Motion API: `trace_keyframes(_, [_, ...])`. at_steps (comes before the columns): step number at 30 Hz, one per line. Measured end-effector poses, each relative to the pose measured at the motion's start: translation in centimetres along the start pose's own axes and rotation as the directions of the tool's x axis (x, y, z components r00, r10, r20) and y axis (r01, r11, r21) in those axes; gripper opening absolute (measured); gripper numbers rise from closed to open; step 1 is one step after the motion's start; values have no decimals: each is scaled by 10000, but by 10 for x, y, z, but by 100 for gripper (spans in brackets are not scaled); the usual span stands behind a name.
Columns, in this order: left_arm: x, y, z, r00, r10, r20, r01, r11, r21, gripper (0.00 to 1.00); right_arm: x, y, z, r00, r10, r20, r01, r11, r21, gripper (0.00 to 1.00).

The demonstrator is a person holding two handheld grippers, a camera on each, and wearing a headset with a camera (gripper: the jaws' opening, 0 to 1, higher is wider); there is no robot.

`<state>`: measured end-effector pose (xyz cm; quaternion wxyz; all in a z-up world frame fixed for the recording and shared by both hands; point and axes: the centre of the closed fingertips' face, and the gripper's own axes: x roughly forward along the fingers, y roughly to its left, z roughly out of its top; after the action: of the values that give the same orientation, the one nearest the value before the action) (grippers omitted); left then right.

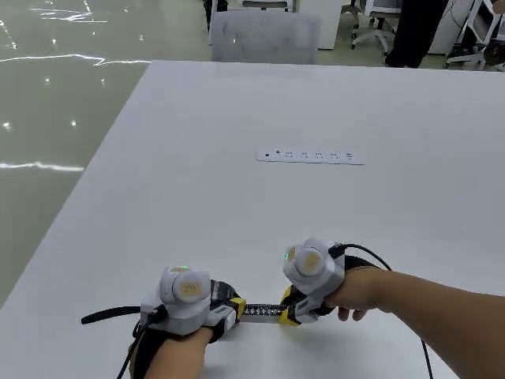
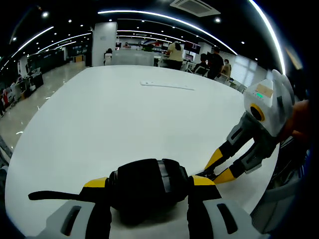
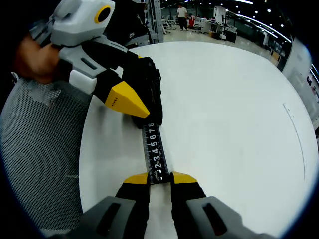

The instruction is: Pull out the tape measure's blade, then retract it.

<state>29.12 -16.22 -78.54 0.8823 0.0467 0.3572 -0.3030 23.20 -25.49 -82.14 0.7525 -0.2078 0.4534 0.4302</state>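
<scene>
In the head view, near the table's front edge, the black tape measure point(image 1: 223, 298) sits in my left gripper point(image 1: 230, 309), which is shut on its case. A short stretch of blade point(image 1: 260, 312) runs right to my right gripper point(image 1: 286, 314). The left gripper view has the case point(image 2: 144, 191) clamped between the yellow-tipped jaws of the left gripper point(image 2: 149, 181), with the right gripper point(image 2: 219, 172) coming in from the right. The right gripper view shows the numbered blade point(image 3: 153, 147) pinched at its end by my right gripper point(image 3: 159, 177), and the case point(image 3: 148, 84) beyond it.
A white power strip point(image 1: 310, 155) lies mid-table on the white table point(image 1: 197, 181). The case's black wrist strap point(image 1: 106, 316) trails left. A grey chair point(image 1: 264, 35) stands at the far edge. A mesh chair back point(image 3: 45, 149) is near me.
</scene>
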Motion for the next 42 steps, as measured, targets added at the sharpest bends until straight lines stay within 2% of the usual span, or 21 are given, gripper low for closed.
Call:
trace_keyframes(23, [-1, 1, 1, 10000, -62, -4, 62, 9998, -162, 58, 13, 5, 22, 9991, 18, 414, -25, 9999, 157, 14])
trace_keyframes(32, [-2, 1, 1, 10000, -73, -5, 73, 9998, -175, 58, 23, 8, 37, 9970, 15, 775, -36, 9996, 266, 14])
trace_keyframes(42, [-1, 0, 1, 9999, -102, -8, 102, 9998, -141, 58, 25, 9, 42, 9956, 97, 936, -131, 9993, 360, 14])
